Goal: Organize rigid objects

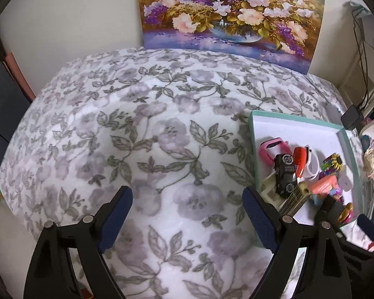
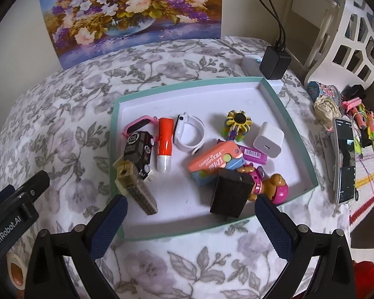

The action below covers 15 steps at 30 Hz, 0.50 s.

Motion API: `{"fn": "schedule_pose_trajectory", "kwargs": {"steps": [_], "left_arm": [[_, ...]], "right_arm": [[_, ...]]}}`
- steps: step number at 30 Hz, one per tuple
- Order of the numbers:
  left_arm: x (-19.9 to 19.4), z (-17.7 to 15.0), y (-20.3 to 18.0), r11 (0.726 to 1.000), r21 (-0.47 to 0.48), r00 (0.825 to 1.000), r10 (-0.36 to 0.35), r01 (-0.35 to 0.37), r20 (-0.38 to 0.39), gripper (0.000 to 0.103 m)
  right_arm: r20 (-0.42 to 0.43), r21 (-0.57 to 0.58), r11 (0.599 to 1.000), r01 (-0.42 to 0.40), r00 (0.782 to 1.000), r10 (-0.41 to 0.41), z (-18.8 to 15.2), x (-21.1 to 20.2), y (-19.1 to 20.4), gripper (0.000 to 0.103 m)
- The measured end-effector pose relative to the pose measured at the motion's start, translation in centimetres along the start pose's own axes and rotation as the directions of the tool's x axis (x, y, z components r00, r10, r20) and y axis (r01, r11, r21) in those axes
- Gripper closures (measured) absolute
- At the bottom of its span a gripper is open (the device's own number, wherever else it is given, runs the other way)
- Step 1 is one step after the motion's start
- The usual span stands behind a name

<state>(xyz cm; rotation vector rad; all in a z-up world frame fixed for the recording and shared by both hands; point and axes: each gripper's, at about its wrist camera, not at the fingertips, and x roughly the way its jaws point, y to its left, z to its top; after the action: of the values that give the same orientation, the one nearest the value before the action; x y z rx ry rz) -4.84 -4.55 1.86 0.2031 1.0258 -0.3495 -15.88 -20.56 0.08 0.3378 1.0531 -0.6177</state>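
Both grippers — left gripper [image 1: 187, 213], right gripper [image 2: 190, 220] — wide open, empty. Teal tray [image 2: 289, 122] crowded; approach black block [image 2: 230, 194] squarely, avoiding dog figure [image 2: 274, 186].

Both claws [image 1: 187, 206] [image 2: 190, 215]: black frames, navy textured pads, silver rivets; "GenRobot.AI" label.

I'm in a home, likely a bedroom: a floral blanket [image 1: 147, 134] covers the surface, a flower painting [image 2: 132, 12] leans on the wall at its far edge, and toys fill a box [image 2: 127, 99]
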Motion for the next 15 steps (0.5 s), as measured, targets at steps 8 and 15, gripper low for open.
{"fn": "schedule_pose_trajectory", "kwargs": {"steps": [8,15], "left_arm": [[-1.1,-1.7,0.1,0.999,0.048,1.000,0.009,-0.010,0.021,0.013],[-1.5,-2.5,0.1,0.997,0.068,0.999,0.038,-0.039,0.026,0.013]], "right_arm": [[0.021,0.015,1.000,0.000,1.000,0.000,-0.8,-1.0,-0.4,0.000],[0.020,0.014,1.000,0.010,1.000,-0.010,-1.1,-1.2,-0.6,0.000]]}}
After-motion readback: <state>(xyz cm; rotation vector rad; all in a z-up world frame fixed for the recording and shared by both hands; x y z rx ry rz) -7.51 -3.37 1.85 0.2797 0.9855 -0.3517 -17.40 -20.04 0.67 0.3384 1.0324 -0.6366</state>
